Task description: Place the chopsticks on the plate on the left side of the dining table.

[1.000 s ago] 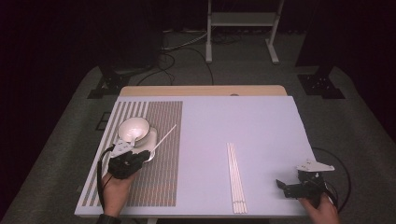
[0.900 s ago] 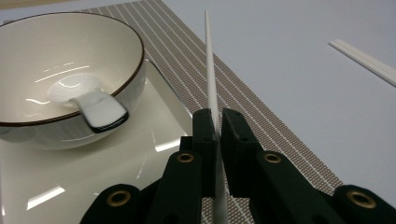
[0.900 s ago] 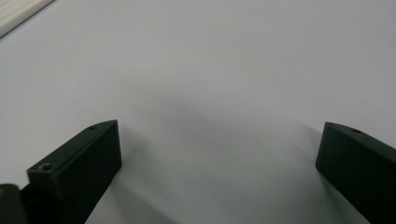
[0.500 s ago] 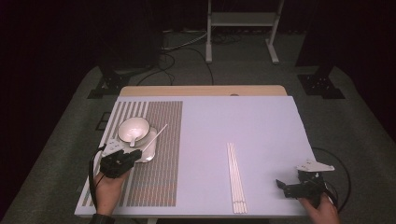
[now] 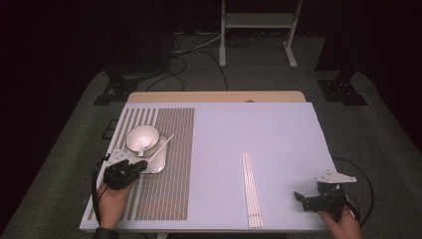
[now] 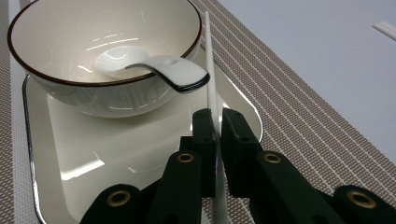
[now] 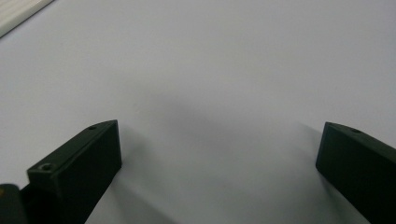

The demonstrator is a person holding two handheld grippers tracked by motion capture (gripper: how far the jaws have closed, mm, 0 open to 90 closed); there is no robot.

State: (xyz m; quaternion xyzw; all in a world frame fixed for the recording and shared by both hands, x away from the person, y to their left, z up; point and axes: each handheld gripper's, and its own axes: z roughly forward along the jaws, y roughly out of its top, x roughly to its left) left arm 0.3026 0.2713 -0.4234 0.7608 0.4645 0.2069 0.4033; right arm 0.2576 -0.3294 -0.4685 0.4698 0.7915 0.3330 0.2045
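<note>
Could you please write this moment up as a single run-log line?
left gripper: shut on chopstick | chopstick over plate, beside bowl with spoon | right gripper: open, empty, over table

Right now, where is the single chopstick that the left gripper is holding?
The chopstick is clamped in the left gripper at the left of the table, slanting over the plate past the right rim of the bowl with the spoon.

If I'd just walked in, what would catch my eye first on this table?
Probably the white bowl with a spoon in it, standing on a plate on the striped mat at the table's left. There the left gripper pinches a white chopstick beside the bowl. More chopsticks lie mid-table; the right gripper rests open.
</note>
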